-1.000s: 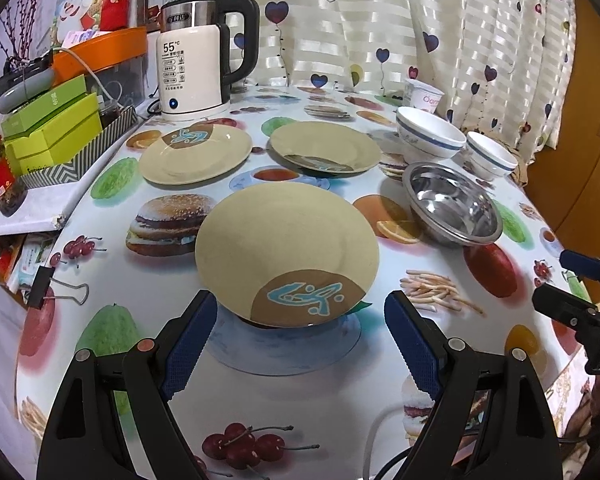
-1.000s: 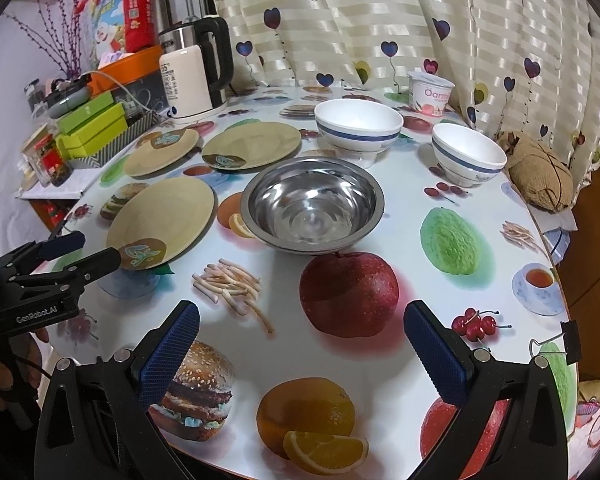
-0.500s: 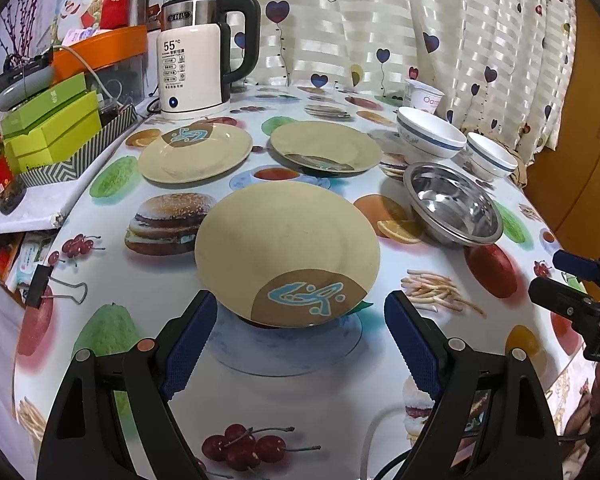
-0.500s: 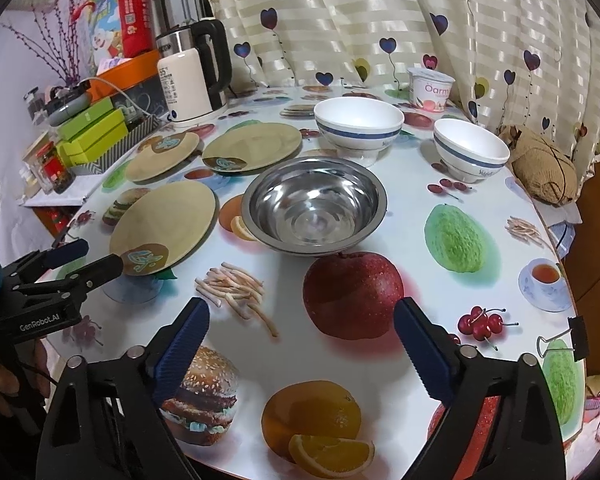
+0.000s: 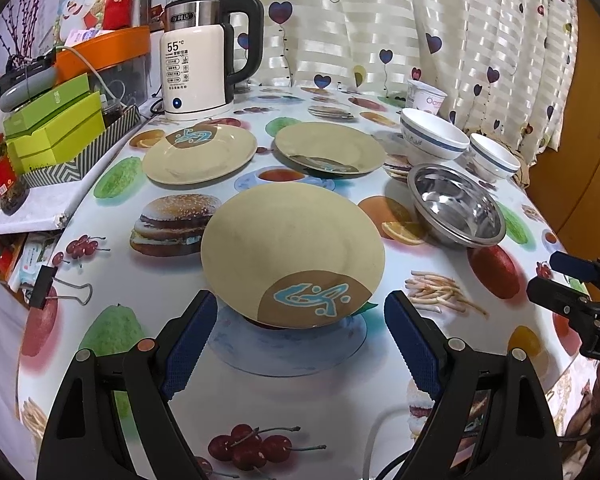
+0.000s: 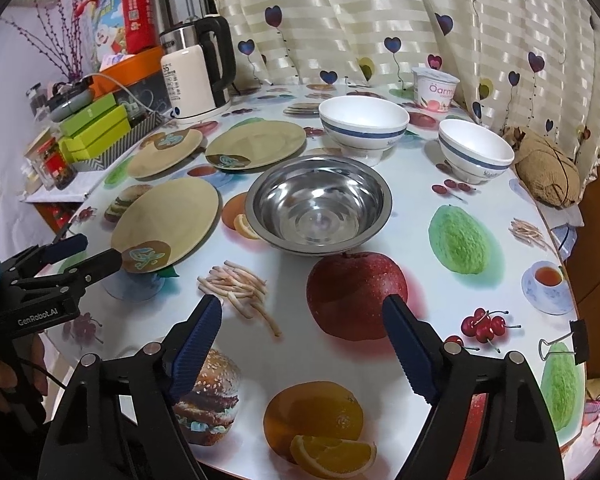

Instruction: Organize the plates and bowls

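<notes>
Brown cushion (image 6: 544,172) only in right view

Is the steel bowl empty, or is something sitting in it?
Empty. The right wrist view looks straight into the steel bowl: only bare, shiny metal down to its bottom. It stands upright on the table, nothing stacked in it.

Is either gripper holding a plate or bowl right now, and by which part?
Nothing is held. The left gripper stands open just short of the nearest plate; the right gripper, jaws just narrowing, is open over bare tablecloth.
</notes>
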{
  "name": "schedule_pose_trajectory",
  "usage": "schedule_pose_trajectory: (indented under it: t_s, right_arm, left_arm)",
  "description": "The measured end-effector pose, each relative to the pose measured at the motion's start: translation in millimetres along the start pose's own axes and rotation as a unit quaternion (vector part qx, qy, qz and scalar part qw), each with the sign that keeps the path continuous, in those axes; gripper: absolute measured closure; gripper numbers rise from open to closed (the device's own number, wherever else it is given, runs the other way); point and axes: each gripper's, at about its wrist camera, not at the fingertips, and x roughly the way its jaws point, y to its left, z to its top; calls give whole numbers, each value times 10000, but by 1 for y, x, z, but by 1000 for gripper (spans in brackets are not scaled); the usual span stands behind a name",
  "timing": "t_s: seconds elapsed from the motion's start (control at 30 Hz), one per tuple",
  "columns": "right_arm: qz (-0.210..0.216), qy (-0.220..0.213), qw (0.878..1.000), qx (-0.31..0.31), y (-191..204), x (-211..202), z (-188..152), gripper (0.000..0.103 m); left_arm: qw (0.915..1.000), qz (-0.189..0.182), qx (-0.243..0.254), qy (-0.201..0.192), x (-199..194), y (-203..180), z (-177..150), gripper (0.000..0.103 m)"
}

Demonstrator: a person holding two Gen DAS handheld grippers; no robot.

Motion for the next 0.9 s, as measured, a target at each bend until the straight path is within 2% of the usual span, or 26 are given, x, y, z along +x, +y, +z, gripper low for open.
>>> schedule_pose_trajectory:
  t_s: [0.33, 0.9]
  right_arm:
    - [69, -30, 10000, 61, -3, -1, 2, 24]
    - [152, -91, 9997, -174, 7, 1, 6, 23]
  left_arm:
    - [10000, -11, -37, -30, -2, 1, 1, 17]
    - [9999, -76, -125, -58, -1, 3, 5, 17]
